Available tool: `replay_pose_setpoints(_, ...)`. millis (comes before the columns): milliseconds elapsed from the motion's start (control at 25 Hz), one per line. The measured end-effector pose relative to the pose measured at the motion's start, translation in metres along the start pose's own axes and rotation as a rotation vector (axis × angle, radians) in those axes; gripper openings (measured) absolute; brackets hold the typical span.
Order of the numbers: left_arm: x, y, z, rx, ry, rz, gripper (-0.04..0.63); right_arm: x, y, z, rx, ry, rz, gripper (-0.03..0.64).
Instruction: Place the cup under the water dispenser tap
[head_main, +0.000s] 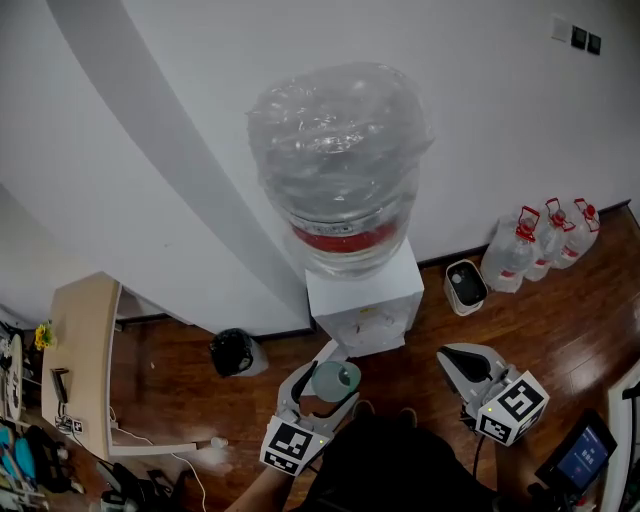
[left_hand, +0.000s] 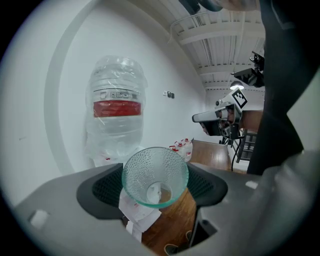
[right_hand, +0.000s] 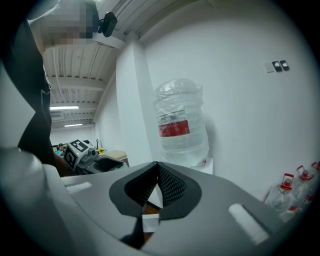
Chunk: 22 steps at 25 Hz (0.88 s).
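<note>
1. The left gripper (left_hand: 156, 189) has its jaws set wide, with the cup (left_hand: 155, 176) clamped between the two dark pads, one pad against each side of the glass.
2. The cup is clear, greenish glass with a pebbled wall. Its mouth faces the left gripper view, so the round base shows at the bottom, and nothing can be made out inside it.
3. In the head view the cup hangs in the air over the wooden floor (head_main: 180, 370), just in front of the water dispenser (head_main: 365, 300) and close to its front face. The tap itself is too small to make out.
4. The right gripper (right_hand: 157, 186) has its jaws fully together, the ribbed pads meeting in a point with nothing between them. It is held to the right of the dispenser, well apart from the cup.
5. The dispenser is a white cabinet standing against the white wall, with a large clear bottle (head_main: 340, 160) with a red band upside down on top of it.
6. Along the foot of the wall to the right stand a small white bin (head_main: 465, 285) and a cluster of spare water jugs (head_main: 545, 240) with red caps.
7. To the left of the dispenser a black bin (head_main: 233, 352) stands on the floor, and a pale desk (head_main: 85, 350) stands further left.
</note>
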<state>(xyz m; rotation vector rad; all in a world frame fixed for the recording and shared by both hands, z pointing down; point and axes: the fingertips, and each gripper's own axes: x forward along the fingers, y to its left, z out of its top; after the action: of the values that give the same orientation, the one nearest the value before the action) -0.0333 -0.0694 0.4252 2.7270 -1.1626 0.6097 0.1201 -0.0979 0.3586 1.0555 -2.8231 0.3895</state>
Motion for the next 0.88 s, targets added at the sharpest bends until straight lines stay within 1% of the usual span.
replay_pose_setpoints(160,0.001,0.011,0.005,0.006,-0.010,0.002,0.274,0.008,-0.003,0.011,-0.015,-0.006,-0.011,0.002)
replay_pose_setpoints(320,0.001,0.020,0.009,0.020,-0.020,0.002,0.274,0.013,-0.009,0.016,-0.006,-0.023,-0.038,0.002)
replay_pose_setpoints(480,0.002,0.025,0.006,0.011,-0.021,-0.004,0.275,0.019,-0.008,0.016,-0.013,-0.014,-0.035,0.002)
replay_pose_setpoints(560,0.005,0.028,0.001,-0.006,-0.017,0.001,0.275,0.021,-0.007,0.015,-0.009,-0.011,-0.039,0.002)
replay_pose_setpoints(720,0.015,0.044,-0.020,-0.045,0.000,0.044,0.275,0.026,-0.007,0.009,-0.013,0.014,-0.048,0.002)
replay_pose_setpoints(880,0.029,0.048,-0.048,-0.053,0.038,0.039,0.275,0.025,-0.008,0.008,-0.025,0.040,-0.083,0.002)
